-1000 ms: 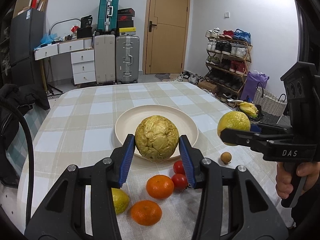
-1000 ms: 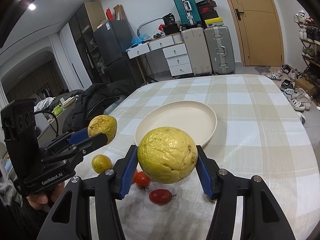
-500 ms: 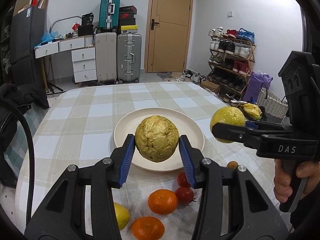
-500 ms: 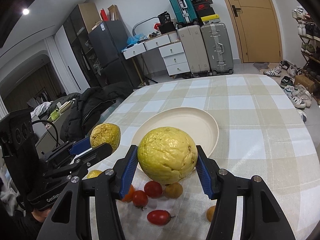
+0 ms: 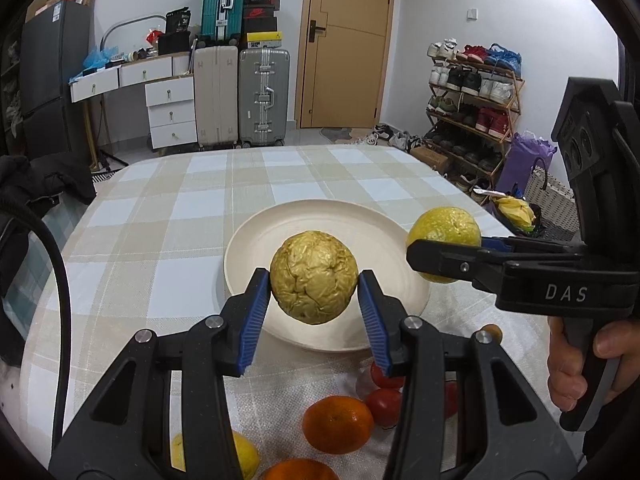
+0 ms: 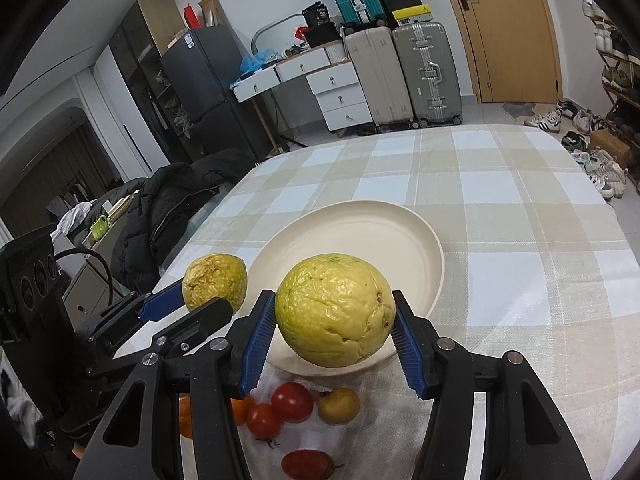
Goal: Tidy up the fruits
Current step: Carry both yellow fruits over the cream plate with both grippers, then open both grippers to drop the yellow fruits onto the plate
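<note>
Nearest the person, loose fruit sits on a white cloth (image 5: 280,396) at the tabletop's near edge: two oranges (image 5: 338,424), a lemon (image 5: 244,454), red tomatoes (image 6: 292,402) and a small brownish fruit (image 6: 339,405). None of it is sorted yet.

Just above that pile, both tools are loaded. The left tool (image 5: 314,298) has its blue pads pressed on a wrinkled, dull-yellow fruit (image 5: 314,278), jaws fairly narrow. The right tool (image 6: 335,328) clamps a bigger, smoother yellow-green fruit (image 6: 335,310), jaws set wider to fit it. Each fruit hangs in the air over the near rim of the plate, clear of it.

Then the plate (image 6: 400,216) itself: cream, round, and bare. So by my reckoning the job is barely begun, with two fruits on their way in and everything on the cloth left to move.

Room to work? The two tools sit side by side and close, so lowering both at once risks a knock between them; one fruit to each side of the plate looks safest. Round fruit on a shallow rim could roll, too.

Beyond the plate, the checked tabletop (image 5: 208,204) runs open all the way to its far edge, with free space on both flanks. A dark coat (image 6: 160,208) lies off the left side, away from the action.
</note>
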The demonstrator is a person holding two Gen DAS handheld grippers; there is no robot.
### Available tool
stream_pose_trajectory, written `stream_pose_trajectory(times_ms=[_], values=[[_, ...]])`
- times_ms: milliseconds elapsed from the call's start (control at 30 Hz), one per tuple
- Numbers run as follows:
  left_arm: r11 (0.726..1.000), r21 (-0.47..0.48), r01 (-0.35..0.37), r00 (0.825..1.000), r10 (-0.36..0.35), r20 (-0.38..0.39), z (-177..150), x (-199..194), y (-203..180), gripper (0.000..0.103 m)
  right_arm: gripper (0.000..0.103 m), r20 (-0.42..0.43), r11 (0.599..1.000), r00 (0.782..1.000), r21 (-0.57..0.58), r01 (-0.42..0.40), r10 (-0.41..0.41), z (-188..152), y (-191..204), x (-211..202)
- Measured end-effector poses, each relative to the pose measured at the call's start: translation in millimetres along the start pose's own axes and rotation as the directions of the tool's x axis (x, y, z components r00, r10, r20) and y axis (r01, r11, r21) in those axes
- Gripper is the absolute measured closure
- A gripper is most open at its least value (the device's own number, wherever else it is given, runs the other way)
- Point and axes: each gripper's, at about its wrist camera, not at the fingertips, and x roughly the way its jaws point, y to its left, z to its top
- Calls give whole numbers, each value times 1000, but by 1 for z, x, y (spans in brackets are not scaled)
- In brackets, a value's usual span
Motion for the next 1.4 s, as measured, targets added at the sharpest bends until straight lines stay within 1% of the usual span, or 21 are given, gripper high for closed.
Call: stream_pose_trajectory(times_ms=[233,467,633,767,867,1033,1133,1200,1233,1300,1333,1367,1400], values=[[1000,17,-15,998,16,-57,-4,25,-1,61,46,-35,999,999,35,9,-8,2,-13,18],[999,42,-26,996,29,-88,-5,39,-3,61,46,-54,998,999,62,4,-1,2,-22,30],[999,28,-31,993,34,-114,-5,49,-1,60,46,-74,998,997,50,25,-21,1,-24,35],[999,18,-30,991,32,-130,-4,54,1,60,46,-77,998,997,57,19,-14,0,-27,37],[999,25,-39,990,42,-133,-3,57,0,60,46,-81,998,996,49,29,-25,0,-26,38],[999,11,-37,989,38,-145,-5,56,2,60,46,-79,999,996,22,45,-43,-2,-21,36],[1000,7,-28,993,29,-119,-3,50,4,60,46,-71,998,996,22,63,-61,-2,-20,32],[1000,7,-21,993,22,-115,-1,46,4,59,46,-62,997,995,19,80,-78,-1,-21,29],[1000,8,-17,993,18,-115,0,44,4,57,46,-60,997,995,18,78,-77,-1,-21,28],[1000,8,-11,994,12,-112,0,39,4,47,46,-55,996,995,18,82,-81,-1,-22,23],[1000,10,-14,994,15,-107,0,36,4,38,45,-52,996,995,16,84,-83,0,-22,21],[1000,14,-18,995,20,-97,0,32,3,31,42,-49,996,995,13,86,-85,0,-23,19],[1000,19,-21,996,22,-85,-1,27,3,28,39,-45,996,995,11,91,-91,0,-23,16]])
